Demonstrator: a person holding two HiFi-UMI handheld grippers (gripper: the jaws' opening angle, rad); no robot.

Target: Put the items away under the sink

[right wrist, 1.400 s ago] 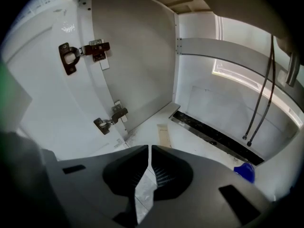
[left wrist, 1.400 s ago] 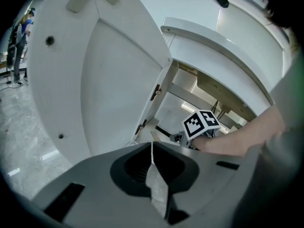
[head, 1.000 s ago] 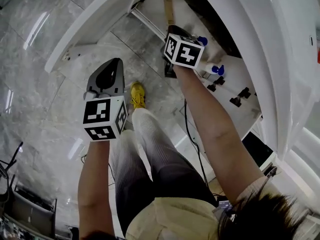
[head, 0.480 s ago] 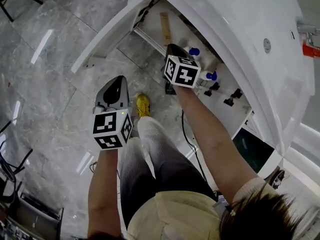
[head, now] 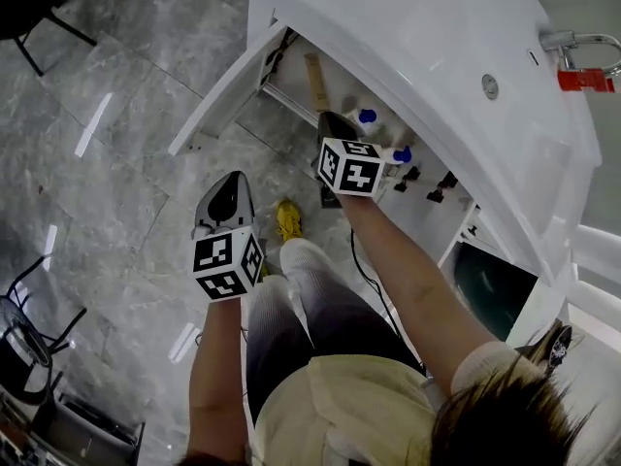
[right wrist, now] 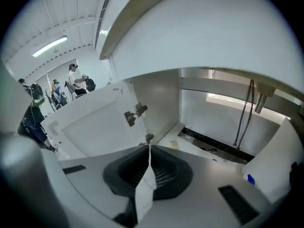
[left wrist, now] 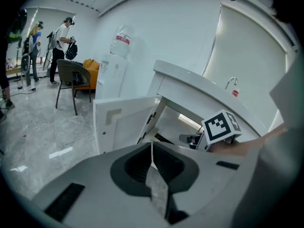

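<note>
Bottles stowed, tools backing off
They stand in the open under-sink cabinet. The left gripper and right gripper, jaws pressed together and empty, have both risen away from it, so this put-away looks done.

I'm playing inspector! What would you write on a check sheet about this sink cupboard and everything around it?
Surface: the white cupboard floor lies under the sink, door open; grey marble floor outside.
Job's things: white bottles with blue caps stand inside the cupboard.
Clutter: a tan flat strip lies inside.
Grippers: left gripper and right gripper have fingers shut, nothing held.
Cables: a black cable runs on the floor; dark hoses hang under the sink.
Surroundings: black chair, white water dispenser, people far off.
</note>
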